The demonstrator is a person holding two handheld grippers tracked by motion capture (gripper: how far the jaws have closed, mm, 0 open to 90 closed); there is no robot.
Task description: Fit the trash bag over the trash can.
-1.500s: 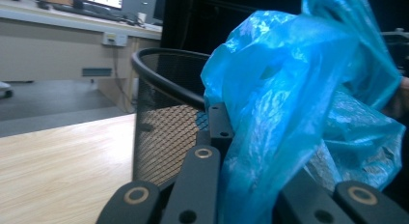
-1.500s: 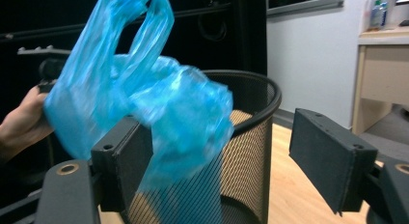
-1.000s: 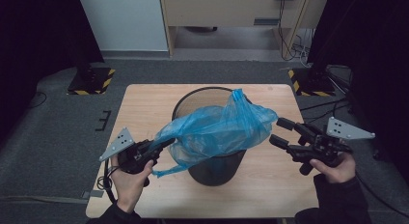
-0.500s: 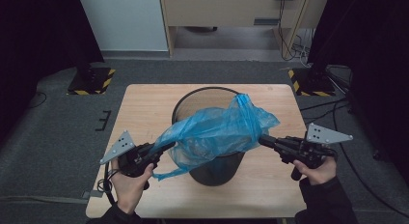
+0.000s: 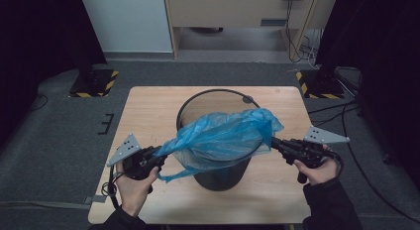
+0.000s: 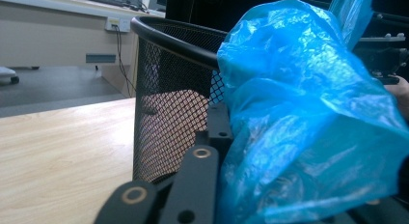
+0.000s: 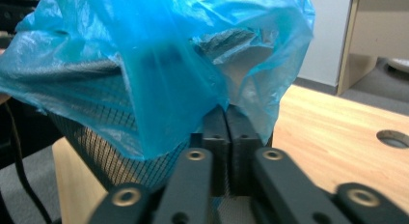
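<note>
1. The right gripper [image 5: 275, 143] now has the right edge of the blue plastic bag [image 5: 223, 136]; a second ago it stood wide open and clear of the film, farther right; since then it has come in and down, and its jaws have just been closing, with the film between them.
2. In the right gripper view the two black pads meet face to face with a fold of blue film [image 7: 144, 69] pinched between them; so the jaws are all but closed, and what they grip is the bag.
3. The left gripper [image 5: 157, 155] pinches the bag's left edge as it did a second ago, its hand hardly moved; in the left gripper view the film bunches over its jaws, which are likewise nearly closed on it.
4. My reading: with both edges held, the bag can be spread and drawn down over the rim; the lining has not yet been done.
5. The bag is stretched between the two grippers across the near half of the black mesh bin [image 5: 208, 103]; it sags a little into the opening; a loose tail hangs down at the left.
6. The film is thin, translucent, crinkled and glossy; the mesh shows through it; the bin's far rim is bare.
7. The bin stands upright at the middle of the wooden table [image 5: 148, 106].
</note>
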